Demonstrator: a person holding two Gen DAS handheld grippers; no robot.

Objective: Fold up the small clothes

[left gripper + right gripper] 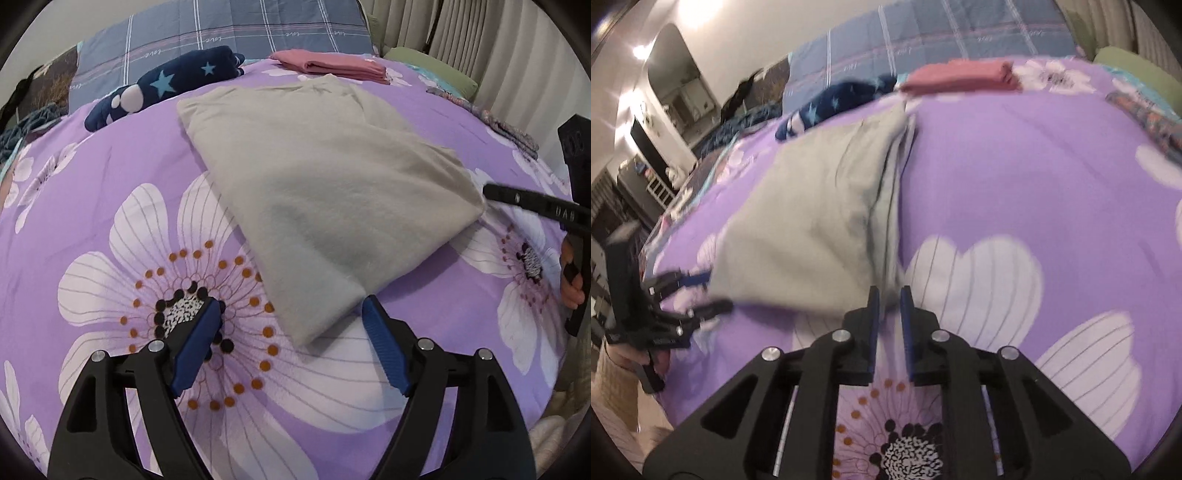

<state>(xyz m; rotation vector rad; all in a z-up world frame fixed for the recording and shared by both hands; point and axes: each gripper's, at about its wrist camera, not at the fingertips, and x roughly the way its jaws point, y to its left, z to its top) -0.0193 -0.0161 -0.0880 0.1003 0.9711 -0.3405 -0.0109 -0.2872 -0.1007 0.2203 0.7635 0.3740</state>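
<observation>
A folded beige garment (314, 184) lies flat on the purple flowered bedspread (110, 192). My left gripper (291, 314) is open, its blue fingers on either side of the garment's near corner, holding nothing. In the right wrist view the garment (812, 221) lies left of centre. My right gripper (888, 295) has its blue jaws a narrow gap apart at the garment's near right corner; whether cloth sits between them is unclear. The right gripper's black finger (532, 203) shows at the garment's right edge in the left wrist view. The left gripper (687, 295) shows at its left corner.
A folded pink garment (332, 64) and a navy star-print item (162, 88) lie at the far side of the bed. A blue plaid pillow (240, 29) is behind them. A patterned cloth (491, 122) and green cushion (432, 62) lie far right. Curtains hang behind.
</observation>
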